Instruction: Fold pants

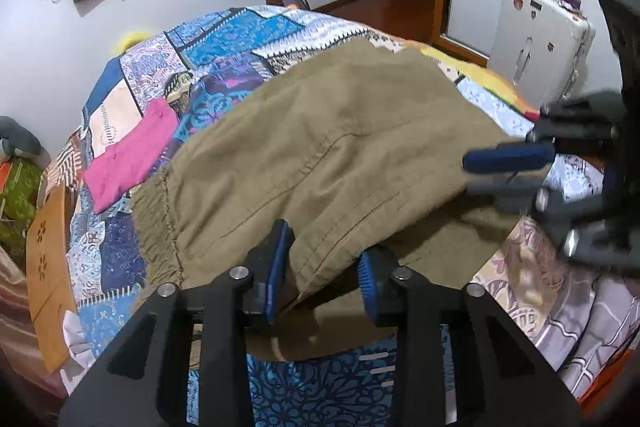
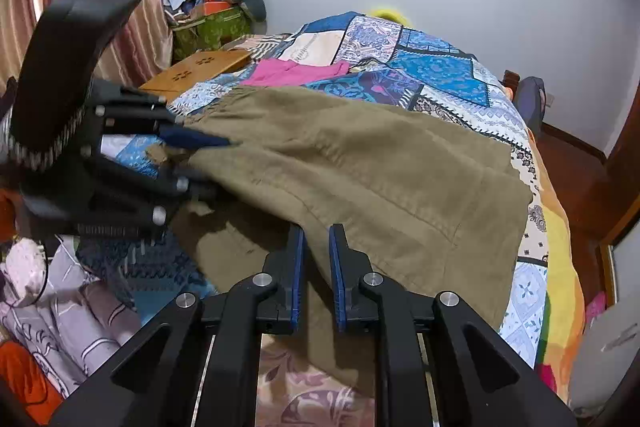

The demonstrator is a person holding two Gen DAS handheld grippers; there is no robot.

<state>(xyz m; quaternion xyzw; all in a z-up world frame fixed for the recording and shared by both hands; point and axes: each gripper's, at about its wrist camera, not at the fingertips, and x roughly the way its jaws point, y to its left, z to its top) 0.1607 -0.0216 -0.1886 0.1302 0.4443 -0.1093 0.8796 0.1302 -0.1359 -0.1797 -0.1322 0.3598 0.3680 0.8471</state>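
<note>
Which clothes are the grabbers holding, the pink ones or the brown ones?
The brown pants: both the left gripper and the right gripper pinch their near edge. The folded pink garment lies untouched farther back on the bed.

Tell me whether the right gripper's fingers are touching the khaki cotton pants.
Touching. The right wrist view shows the right gripper with its blue-padded fingers closed narrowly on a fold of the khaki cotton pants.

The near edge of the khaki pants (image 1: 320, 147) is hidden behind the left gripper (image 1: 324, 263). In the left wrist view the right gripper (image 1: 508, 163) is blurred and cut by the right edge.
</note>
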